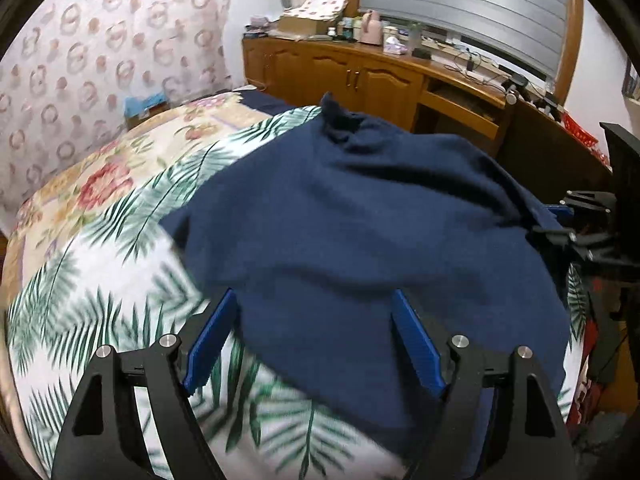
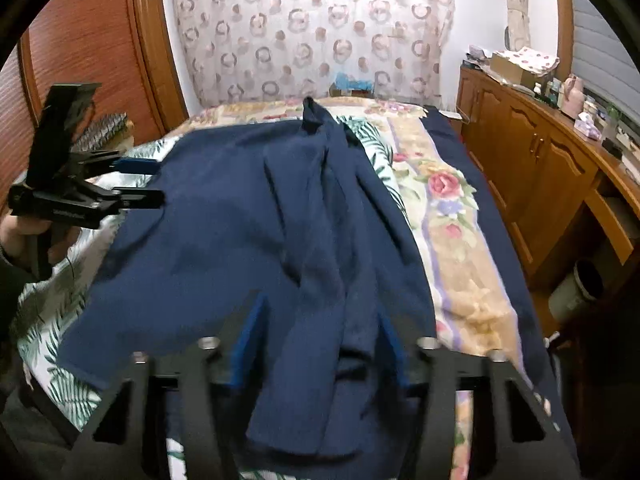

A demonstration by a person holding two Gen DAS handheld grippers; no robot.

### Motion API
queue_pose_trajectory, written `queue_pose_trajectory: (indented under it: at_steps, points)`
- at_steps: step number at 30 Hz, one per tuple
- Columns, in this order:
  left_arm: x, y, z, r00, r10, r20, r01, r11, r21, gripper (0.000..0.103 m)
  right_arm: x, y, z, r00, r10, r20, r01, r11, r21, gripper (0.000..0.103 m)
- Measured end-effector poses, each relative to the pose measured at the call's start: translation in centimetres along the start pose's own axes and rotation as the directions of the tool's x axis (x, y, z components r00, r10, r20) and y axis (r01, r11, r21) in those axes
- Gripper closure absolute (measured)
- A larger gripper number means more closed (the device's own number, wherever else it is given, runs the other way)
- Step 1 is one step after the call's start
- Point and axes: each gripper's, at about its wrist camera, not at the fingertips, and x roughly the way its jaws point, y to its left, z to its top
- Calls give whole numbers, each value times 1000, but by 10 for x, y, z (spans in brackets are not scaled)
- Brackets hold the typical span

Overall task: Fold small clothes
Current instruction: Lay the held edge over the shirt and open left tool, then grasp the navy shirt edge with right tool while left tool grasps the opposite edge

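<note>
A navy blue garment (image 1: 340, 208) (image 2: 240, 220) lies spread and wrinkled on a palm-leaf sheet (image 1: 100, 304) (image 2: 52, 300) on the bed. My left gripper (image 1: 314, 296) stands open and wide over the garment's near edge, with cloth between its blue pads but not pressed. In the right wrist view the left gripper (image 2: 158, 182) sits at the garment's left edge, held by a hand (image 2: 16, 228). My right gripper (image 2: 322, 308) has its fingers apart with a bunched fold of the garment between them; the view is blurred. In the left wrist view the right gripper (image 1: 544, 224) is at the garment's right edge.
A floral quilt (image 1: 100, 184) (image 2: 452, 208) covers the bed beyond the sheet. A wooden cabinet (image 1: 360, 76) (image 2: 540, 160) with a cluttered top runs along one side. A bin (image 2: 576, 292) stands on the floor by it. A patterned curtain (image 2: 312, 32) hangs behind the bed.
</note>
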Motion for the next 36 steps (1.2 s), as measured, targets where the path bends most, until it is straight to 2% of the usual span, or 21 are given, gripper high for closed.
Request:
queue_pose_trajectory:
  at_steps: [1, 2, 3, 7, 16, 26, 30, 32, 36]
  points:
    - [-3, 0, -4, 1000, 0, 3, 0, 1000, -9, 23, -2, 1, 0, 1000, 0, -3, 0, 1000, -3, 77]
    - [-6, -1, -8, 1000, 2, 8, -2, 1000, -17, 23, -3, 1, 0, 1000, 8, -5, -8, 1000, -4, 92]
    - [-8, -2, -12, 1000, 6, 11, -6, 1000, -26, 23, -7, 1, 1, 1000, 9, 2, -9, 1000, -3, 94]
    - [-19, -7, -24, 1000, 9, 29, -7, 999, -50, 23, -24, -1, -1, 999, -13, 43, 11, 999, 37, 95]
    - [-38, -15, -42, 998, 27, 56, -24, 998, -64, 23, -23, -4, -11, 999, -35, 31, 32, 995, 94, 95]
    - [-37, -19, -56, 999, 30, 41, -28, 997, -68, 23, -26, -8, -18, 999, -39, 33, 36, 994, 102, 95]
    - [-35, -18, -59, 999, 33, 31, -31, 997, -71, 23, -28, -11, -17, 995, -88, 44, 83, 991, 107, 85]
    - [-33, -16, -59, 999, 40, 30, -37, 996, -80, 23, -33, -15, -14, 994, -88, 69, 81, 991, 105, 81]
    - [-32, -8, -56, 998, 54, 36, -50, 994, -102, 23, -33, -12, 10, 991, -74, 112, 68, 996, 58, 58]
